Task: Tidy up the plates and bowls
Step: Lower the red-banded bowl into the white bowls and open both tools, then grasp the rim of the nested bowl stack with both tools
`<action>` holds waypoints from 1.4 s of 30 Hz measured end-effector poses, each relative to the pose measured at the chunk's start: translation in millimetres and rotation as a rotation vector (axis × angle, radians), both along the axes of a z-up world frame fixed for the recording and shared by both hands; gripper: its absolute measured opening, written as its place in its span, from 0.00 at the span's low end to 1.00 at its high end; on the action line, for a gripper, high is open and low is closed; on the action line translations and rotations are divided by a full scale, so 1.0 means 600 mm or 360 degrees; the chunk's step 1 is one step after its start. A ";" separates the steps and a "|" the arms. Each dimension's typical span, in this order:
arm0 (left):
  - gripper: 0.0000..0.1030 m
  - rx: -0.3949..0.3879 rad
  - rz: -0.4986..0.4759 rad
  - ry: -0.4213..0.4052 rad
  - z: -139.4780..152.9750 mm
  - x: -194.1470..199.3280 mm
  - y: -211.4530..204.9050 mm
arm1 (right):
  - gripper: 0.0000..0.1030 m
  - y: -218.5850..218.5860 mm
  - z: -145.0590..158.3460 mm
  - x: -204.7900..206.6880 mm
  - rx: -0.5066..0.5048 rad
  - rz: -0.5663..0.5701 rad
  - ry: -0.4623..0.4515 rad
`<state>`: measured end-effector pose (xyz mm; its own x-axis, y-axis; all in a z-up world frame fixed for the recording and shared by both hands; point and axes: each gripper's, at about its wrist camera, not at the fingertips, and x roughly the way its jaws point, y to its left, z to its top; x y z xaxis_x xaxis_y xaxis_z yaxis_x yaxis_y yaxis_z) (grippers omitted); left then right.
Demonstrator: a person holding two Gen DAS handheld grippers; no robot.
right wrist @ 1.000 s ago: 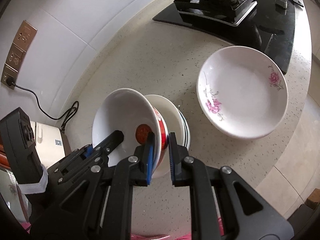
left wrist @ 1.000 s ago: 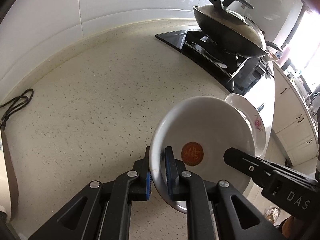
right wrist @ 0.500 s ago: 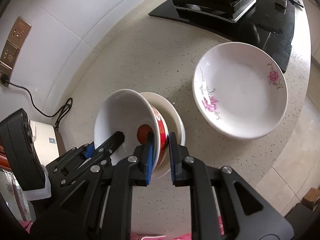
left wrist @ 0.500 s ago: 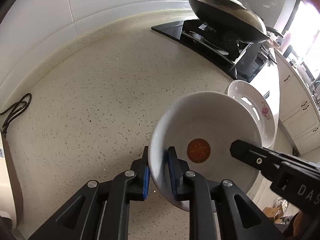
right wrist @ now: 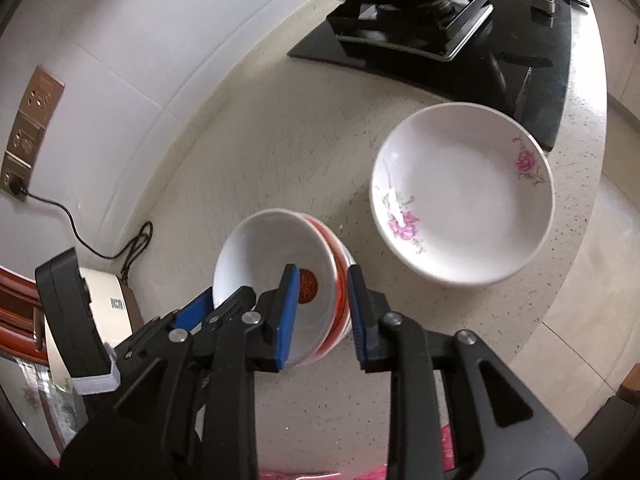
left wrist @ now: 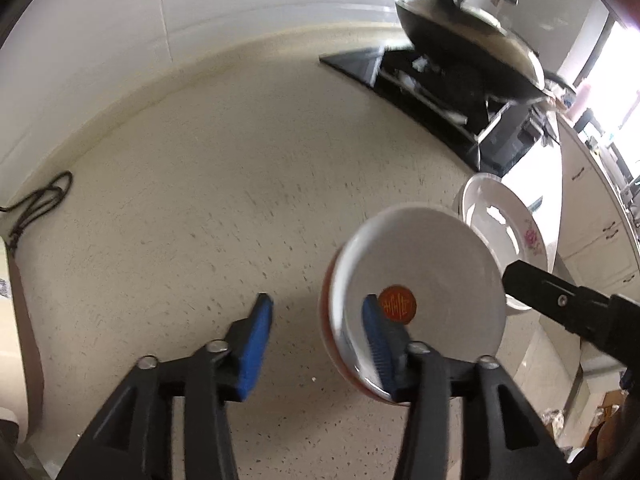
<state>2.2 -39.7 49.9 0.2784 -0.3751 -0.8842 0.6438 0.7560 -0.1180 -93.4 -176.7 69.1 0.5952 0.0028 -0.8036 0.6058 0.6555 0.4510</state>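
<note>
A white bowl with a red seal (right wrist: 276, 276) is seen nested in the red-banded bowls, just left of the flowered plate (right wrist: 464, 196), which is not yet stacked. Both the left gripper (left wrist: 316, 320) and the right gripper (right wrist: 322, 300) have just been opening, their jaws spread astride the rim without pinching it. The seal's characters cannot be read.
</note>
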 end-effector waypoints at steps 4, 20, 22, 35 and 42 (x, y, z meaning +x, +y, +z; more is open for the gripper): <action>0.75 -0.0028 0.0005 -0.0110 0.021 -0.007 0.011 | 0.52 -0.008 0.007 -0.017 0.0000 -0.0049 -0.0042; 0.75 -0.0068 0.0085 0.0209 -0.024 0.018 0.037 | 0.60 0.015 -0.048 -0.038 0.0226 -0.0056 0.0008; 0.75 -0.0088 0.0080 0.0241 -0.028 0.021 0.035 | 0.60 0.019 -0.055 -0.034 0.0248 -0.0062 0.0005; 0.75 -0.0102 0.0148 0.0367 -0.072 0.054 0.020 | 0.60 0.025 -0.087 0.017 0.0205 -0.0054 0.0051; 0.76 -0.0142 0.0158 0.0387 -0.080 0.071 0.010 | 0.59 0.022 -0.107 0.032 0.0209 -0.0028 0.0094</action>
<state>44.6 -33.6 2.1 0.1012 -0.4361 -0.8942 0.5116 0.7937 -0.3291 -74.2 -163.8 5.1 0.5476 0.1001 -0.8307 0.6447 0.5824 0.4952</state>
